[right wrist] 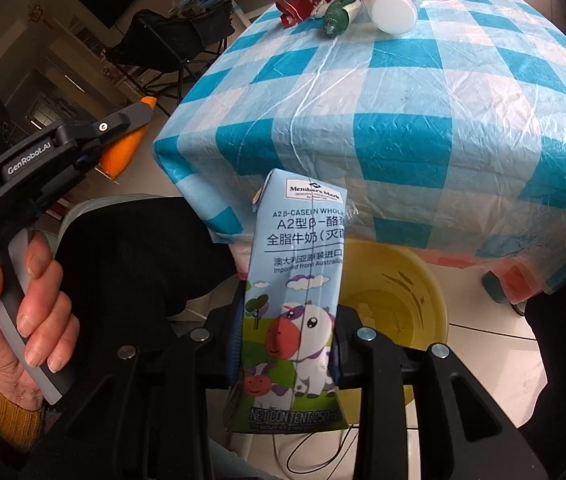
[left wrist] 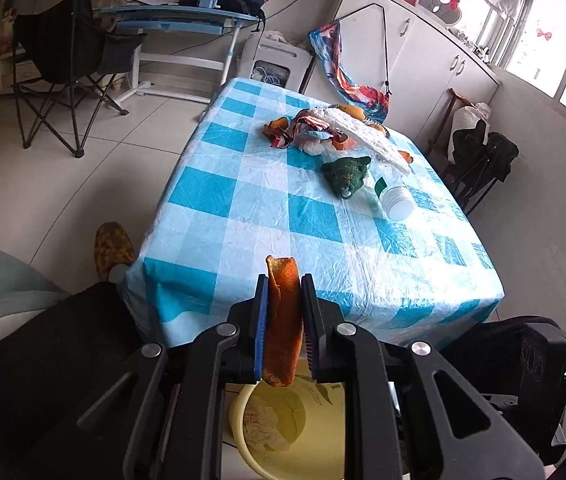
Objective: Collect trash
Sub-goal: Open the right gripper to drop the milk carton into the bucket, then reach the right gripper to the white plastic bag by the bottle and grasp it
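My left gripper [left wrist: 283, 284] is shut on a strip of orange peel [left wrist: 281, 320], held over a yellow basin [left wrist: 323, 432] on the floor that has a crumpled tissue [left wrist: 267, 420] in it. My right gripper [right wrist: 291, 304] is shut on an upright milk carton [right wrist: 295, 280] with a cartoon cow, in front of the yellow basin [right wrist: 403, 292]. The right wrist view also shows the left gripper [right wrist: 143, 120] with the peel [right wrist: 121, 156], held by a hand [right wrist: 31, 308]. More trash lies on the checked table [left wrist: 283, 208]: wrappers and peels [left wrist: 335, 128], a green wrapper [left wrist: 345, 174], a white cup [left wrist: 397, 202].
The basin sits by the table's near corner, next to the person's dark-trousered leg [left wrist: 63, 352] and slippered foot [left wrist: 113, 248]. A black folding chair [left wrist: 67, 64] and a blue desk [left wrist: 179, 20] stand beyond the table. White cabinets [left wrist: 423, 52] line the right wall.
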